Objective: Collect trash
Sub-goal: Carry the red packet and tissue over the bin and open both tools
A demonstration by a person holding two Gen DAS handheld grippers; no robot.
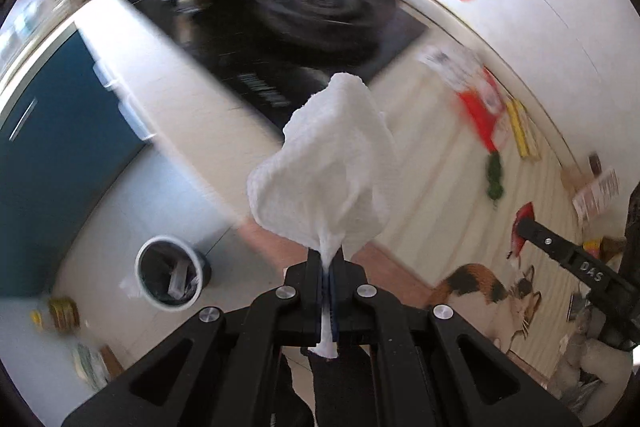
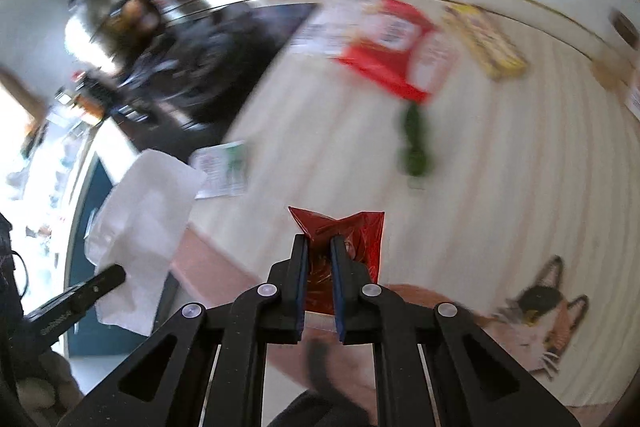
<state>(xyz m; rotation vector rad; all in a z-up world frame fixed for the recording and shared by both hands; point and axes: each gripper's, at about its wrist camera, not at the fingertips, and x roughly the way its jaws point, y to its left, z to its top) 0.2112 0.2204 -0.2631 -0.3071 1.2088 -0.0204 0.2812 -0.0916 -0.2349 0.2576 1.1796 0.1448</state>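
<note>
Pale floor with a cat-print rug (image 1: 496, 291) lies below as the left tool (image 1: 329, 267) clamps a white paper towel (image 1: 324, 163) and the right tool (image 2: 319, 247) clamps a red wrapper (image 2: 352, 227), both apparently mid-carry, needing release over the bin (image 1: 170, 271) at eight o'clock.

tissue (image 1: 324, 163) in left tongs (image 1: 329, 267), bin (image 1: 170, 273) left

A cream rug (image 2: 460, 163) carries red packaging (image 2: 392, 47) and a green wrapper (image 2: 414, 147).

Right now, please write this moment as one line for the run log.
left gripper: shut on white tissue | right gripper: shut on red wrapper | trash bin: on floor, not yet reached
</note>
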